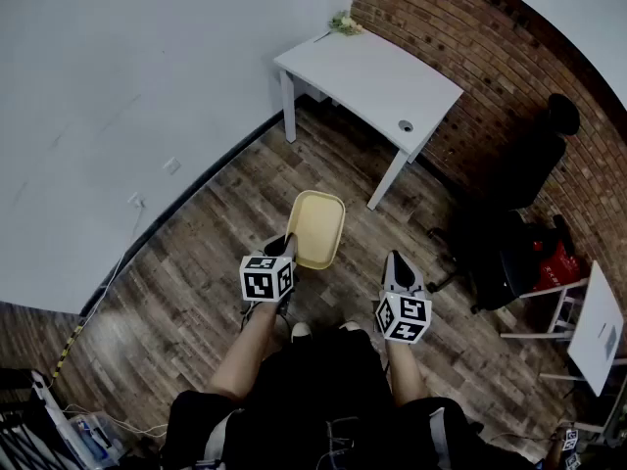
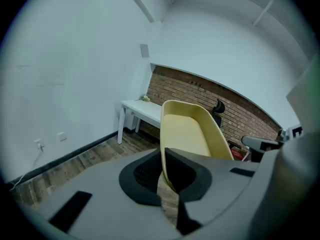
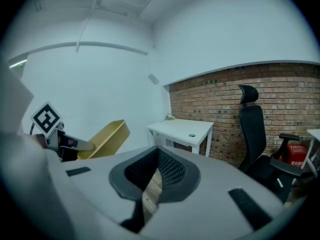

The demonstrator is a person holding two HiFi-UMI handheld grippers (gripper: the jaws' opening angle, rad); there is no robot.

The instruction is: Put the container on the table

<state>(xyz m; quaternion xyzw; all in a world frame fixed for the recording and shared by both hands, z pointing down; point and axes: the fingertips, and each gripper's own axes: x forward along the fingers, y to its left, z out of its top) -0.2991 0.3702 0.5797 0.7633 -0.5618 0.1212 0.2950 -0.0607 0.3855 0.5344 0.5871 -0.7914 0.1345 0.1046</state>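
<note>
A pale yellow oblong container (image 1: 318,225) hangs over the wooden floor in front of the person, tilted. My left gripper (image 1: 290,244) is shut on its near left rim. In the left gripper view the container (image 2: 187,129) rises upright from between the jaws, and the left gripper (image 2: 162,156) pinches its thin wall. My right gripper (image 1: 396,260) is off to the right, apart from the container, shut with nothing in it. The right gripper (image 3: 155,153) sees the container (image 3: 105,136) at its left. The white table (image 1: 372,71) stands ahead by the brick wall, also in the left gripper view (image 2: 142,109).
A small plant (image 1: 345,23) sits on the table's far corner. A black office chair (image 1: 509,233) and a red item (image 1: 558,262) stand at the right by the brick wall. A small white side table (image 1: 600,326) is at the far right. A white wall runs along the left.
</note>
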